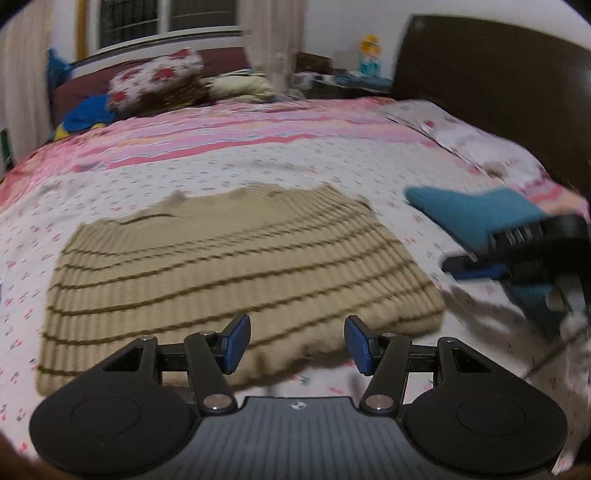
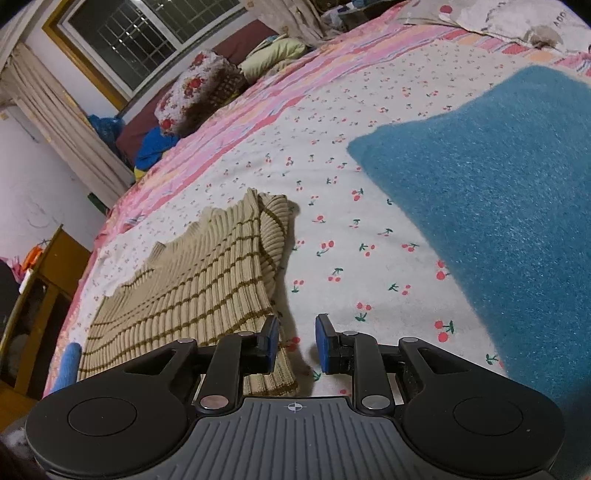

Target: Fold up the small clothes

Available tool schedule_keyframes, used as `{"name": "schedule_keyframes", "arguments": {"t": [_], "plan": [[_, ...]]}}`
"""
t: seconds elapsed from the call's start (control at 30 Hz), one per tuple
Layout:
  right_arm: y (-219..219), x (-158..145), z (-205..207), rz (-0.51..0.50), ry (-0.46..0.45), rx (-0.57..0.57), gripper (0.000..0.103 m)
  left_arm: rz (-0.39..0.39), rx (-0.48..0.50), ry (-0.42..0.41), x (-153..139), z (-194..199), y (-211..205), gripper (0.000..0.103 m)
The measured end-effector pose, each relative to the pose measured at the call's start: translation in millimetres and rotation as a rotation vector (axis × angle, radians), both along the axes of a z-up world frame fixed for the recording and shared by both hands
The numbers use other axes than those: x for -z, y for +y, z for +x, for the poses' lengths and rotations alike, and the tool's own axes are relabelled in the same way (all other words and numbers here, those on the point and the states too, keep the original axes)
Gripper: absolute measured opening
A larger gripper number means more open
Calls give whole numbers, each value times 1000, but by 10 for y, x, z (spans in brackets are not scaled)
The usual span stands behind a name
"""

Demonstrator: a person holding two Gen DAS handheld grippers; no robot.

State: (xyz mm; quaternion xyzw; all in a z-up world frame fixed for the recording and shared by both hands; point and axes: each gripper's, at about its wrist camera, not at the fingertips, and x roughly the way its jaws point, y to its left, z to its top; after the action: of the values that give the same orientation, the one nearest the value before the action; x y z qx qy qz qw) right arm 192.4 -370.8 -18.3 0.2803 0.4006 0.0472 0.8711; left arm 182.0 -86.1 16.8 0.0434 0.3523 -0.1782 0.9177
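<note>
A beige ribbed knit garment with brown stripes lies folded flat on the cherry-print bedsheet. My left gripper hovers over its near edge, open, with nothing between the blue pads. A teal fuzzy garment lies spread to the right of the beige one. My right gripper stands over the bare sheet between the two garments, its jaws a narrow gap apart and empty. Its left pad sits at the beige garment's right edge. In the left wrist view the right gripper shows at the right, in front of the teal garment.
A floral cushion and pale pillows lie at the far side of the bed. A dark headboard rises at the right. A wooden cabinet stands beside the bed, under a window.
</note>
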Motion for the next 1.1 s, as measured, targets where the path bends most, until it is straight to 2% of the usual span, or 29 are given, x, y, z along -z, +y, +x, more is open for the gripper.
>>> {"name": "schedule_keyframes", "arguments": {"t": [0.07,0.2,0.4,0.53,0.63,0.77,0.93,1.1], "plan": [[-30,-8,-5,14,-5,0,23,30,36,-7,38,-39,-118,61],[-48,8,-7,21,-1,-4,25,34,54,-4,69,-55,-234,61],[-67,11,3,35,-2,3,26,117,142,-32,170,-115,-453,61],[-64,38,8,52,6,-7,26,108,107,-23,191,-91,-388,61],[-52,46,20,67,10,-4,26,149,141,-70,176,-126,-457,61],[-105,30,1,90,4,16,26,256,223,-128,289,-229,-634,61],[-155,31,-25,124,5,17,27,304,264,-189,394,-276,-853,61],[-197,38,-33,147,11,15,27,400,308,-306,509,-292,-1092,61]]}}
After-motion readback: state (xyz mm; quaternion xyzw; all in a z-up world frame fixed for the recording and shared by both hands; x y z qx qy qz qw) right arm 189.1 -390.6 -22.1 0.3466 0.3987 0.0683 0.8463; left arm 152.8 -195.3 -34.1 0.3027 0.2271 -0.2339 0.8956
